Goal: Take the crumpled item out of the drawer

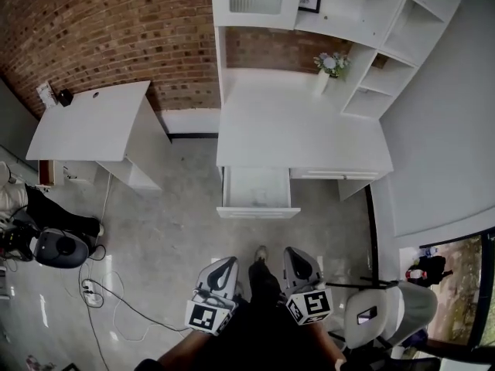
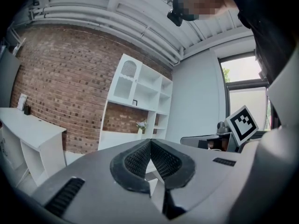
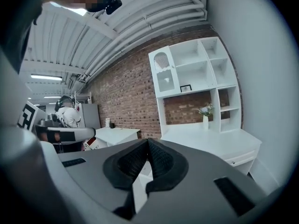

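Note:
The white desk has its left drawer pulled open towards me. A small pale, creased thing lies on the drawer's floor, too small to make out well. My left gripper and right gripper are held low near my body, well short of the drawer, side by side above the floor. In the left gripper view the ribbed pads meet at the tip with nothing between them. The right gripper's pads are likewise pressed together and empty.
A second white table stands at the left by the brick wall. An office chair is close at my right. A vase of flowers sits on the desk under open shelves. A dark bag and cables lie on the floor at left.

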`<state>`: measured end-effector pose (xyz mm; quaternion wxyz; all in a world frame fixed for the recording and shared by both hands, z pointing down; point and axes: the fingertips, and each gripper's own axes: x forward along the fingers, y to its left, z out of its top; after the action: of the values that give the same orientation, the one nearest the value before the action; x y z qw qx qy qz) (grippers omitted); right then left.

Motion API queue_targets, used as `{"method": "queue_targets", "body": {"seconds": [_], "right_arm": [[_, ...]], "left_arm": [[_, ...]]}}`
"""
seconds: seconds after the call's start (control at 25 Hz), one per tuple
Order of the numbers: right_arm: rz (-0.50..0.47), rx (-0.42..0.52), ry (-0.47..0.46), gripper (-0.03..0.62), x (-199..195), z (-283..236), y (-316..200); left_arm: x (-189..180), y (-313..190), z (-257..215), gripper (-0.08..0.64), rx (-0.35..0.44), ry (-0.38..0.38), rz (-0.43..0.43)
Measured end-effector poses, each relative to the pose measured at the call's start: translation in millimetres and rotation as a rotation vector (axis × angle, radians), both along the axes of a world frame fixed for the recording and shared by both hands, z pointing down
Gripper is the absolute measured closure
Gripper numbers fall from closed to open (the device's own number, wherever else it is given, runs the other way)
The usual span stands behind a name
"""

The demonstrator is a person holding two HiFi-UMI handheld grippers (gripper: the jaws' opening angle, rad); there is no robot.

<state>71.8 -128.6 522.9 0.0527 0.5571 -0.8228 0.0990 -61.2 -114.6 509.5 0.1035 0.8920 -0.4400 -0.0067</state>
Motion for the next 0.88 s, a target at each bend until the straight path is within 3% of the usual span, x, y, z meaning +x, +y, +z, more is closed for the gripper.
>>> {"method": "queue_targets", "body": {"seconds": [0.2, 0.44, 0.88], "right_arm": [[-0.053, -0.014, -0.007, 0.578, 21.0, 8.2, -83.6], [-0.147, -0.060, 0.041, 0.578, 38.1, 29.2, -170.6], [-0.185, -0.311, 0.101, 0.578, 32.5, 130.6, -258.2]], "left_arm": [[15.8, -70.0, 16.6, 0.535, -0.029, -0.057, -0.064], [38.7, -143.1, 0.3, 0.535, -0.017, -0.039, -0.137], [43.2, -234.0, 15.0, 0.535, -0.057, -0.026, -0.124]]}}
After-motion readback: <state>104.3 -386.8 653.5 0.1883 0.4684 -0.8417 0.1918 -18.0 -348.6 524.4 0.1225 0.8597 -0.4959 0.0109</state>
